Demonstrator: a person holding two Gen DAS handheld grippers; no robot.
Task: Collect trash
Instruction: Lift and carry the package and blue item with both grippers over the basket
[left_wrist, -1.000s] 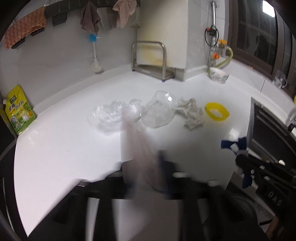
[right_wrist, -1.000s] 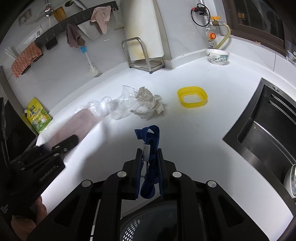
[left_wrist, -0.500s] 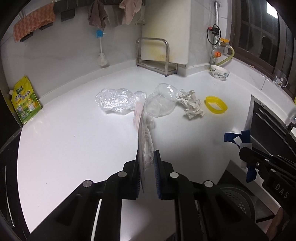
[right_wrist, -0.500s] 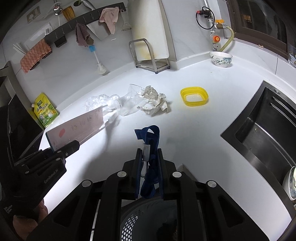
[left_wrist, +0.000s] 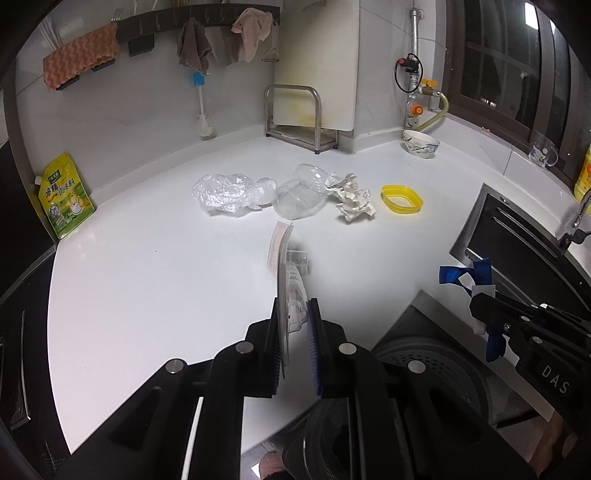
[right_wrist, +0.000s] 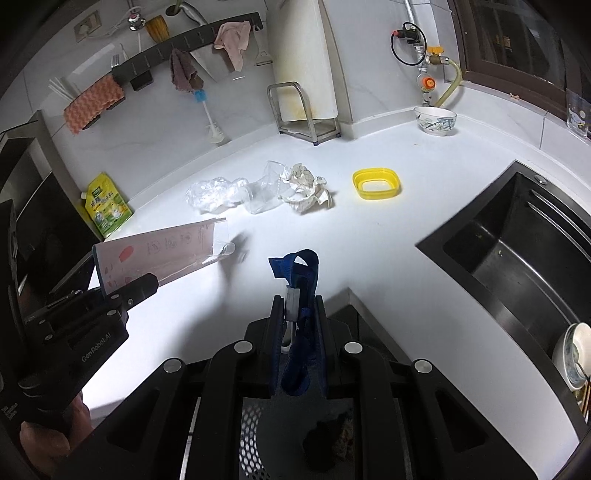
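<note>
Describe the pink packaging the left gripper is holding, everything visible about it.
The pink packaging is a flat pale-pink card with red and grey printed marks, fronted by a clear moulded plastic blister. The left gripper is shut on its near end, holding it on edge, sticking forward above the white counter, touching nothing else.

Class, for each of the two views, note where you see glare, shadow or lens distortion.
Left wrist view: fisheye curves the counter edge; soft glare near the green pouch. Right wrist view: bright glare on the counter below the pink package, which throws a smeared shadow; the sink stays dark.
</note>
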